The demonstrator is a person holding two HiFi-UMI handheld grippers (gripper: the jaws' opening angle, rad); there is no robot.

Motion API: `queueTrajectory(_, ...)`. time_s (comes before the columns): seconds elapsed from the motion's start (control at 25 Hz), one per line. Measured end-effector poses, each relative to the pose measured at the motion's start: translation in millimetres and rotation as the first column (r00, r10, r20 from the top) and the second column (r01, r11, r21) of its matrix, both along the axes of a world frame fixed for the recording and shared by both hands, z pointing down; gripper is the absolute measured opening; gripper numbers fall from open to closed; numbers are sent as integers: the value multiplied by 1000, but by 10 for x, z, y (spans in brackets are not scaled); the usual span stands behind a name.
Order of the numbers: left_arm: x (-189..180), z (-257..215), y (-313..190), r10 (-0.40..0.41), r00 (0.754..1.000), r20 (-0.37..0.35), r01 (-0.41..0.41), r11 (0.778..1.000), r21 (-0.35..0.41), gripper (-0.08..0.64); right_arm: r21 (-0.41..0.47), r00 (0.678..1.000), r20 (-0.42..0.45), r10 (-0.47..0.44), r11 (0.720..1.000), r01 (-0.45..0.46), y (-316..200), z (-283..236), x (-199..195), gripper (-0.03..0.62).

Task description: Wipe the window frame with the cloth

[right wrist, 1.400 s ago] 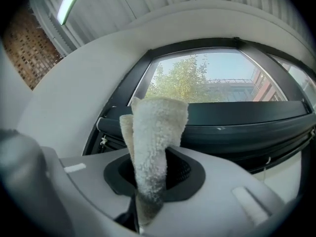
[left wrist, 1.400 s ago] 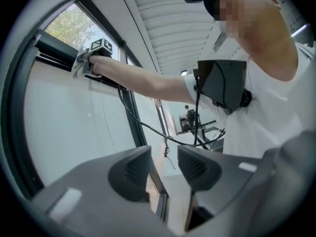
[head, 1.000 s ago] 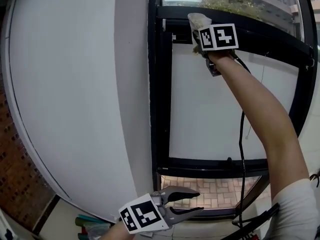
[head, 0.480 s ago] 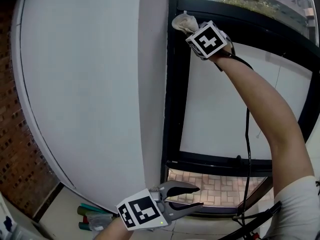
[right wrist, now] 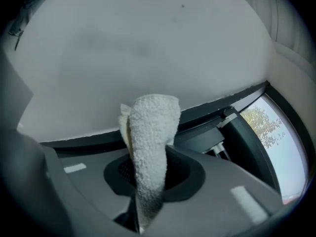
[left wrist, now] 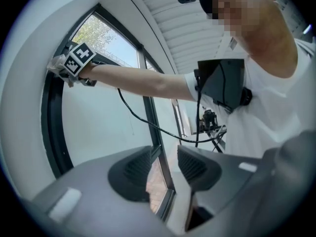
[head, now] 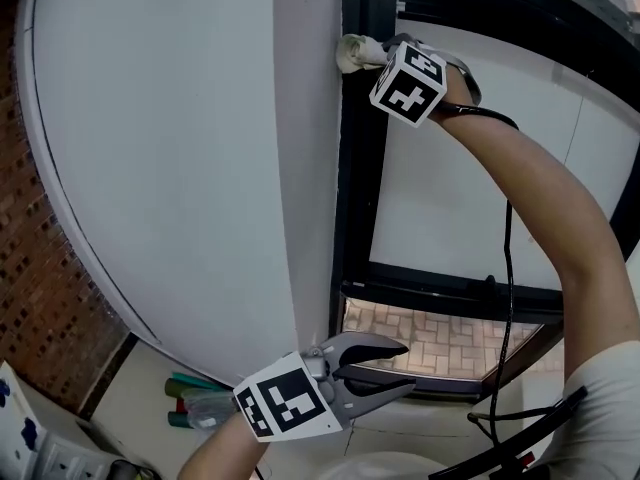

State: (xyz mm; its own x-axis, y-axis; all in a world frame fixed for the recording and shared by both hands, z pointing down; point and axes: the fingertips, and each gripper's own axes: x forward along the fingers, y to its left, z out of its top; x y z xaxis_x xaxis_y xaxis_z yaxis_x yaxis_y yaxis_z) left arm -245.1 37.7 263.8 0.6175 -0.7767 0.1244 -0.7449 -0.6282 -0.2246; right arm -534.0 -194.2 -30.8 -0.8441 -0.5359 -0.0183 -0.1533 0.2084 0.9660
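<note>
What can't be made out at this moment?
1. Whether the cloth presses the window frame: in the right gripper view, the cloth covers its own contact spot.
2. The right tool: in the head view, its marker cube hides the jaws.
3. Floor items, head view: too small to identify.

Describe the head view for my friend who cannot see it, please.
A bare arm reaches up, its right gripper clamping a white cloth at the left upright of the black window frame, beside a white wall. Low in the picture, the left gripper hangs open and empty.
</note>
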Motion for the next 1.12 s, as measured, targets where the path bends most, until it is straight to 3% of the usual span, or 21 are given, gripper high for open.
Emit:
queueTrajectory(0.64,2,137,8,-10,999,-39,8,999,-49,184,-113,979,-200,-47,993,25,55,2111,-54,72)
queueTrajectory(1.12,-76,413,79,-51,997,-50,44,992,-119,184,-276,906,-412,-101,961,-18,83,4450,6,72)
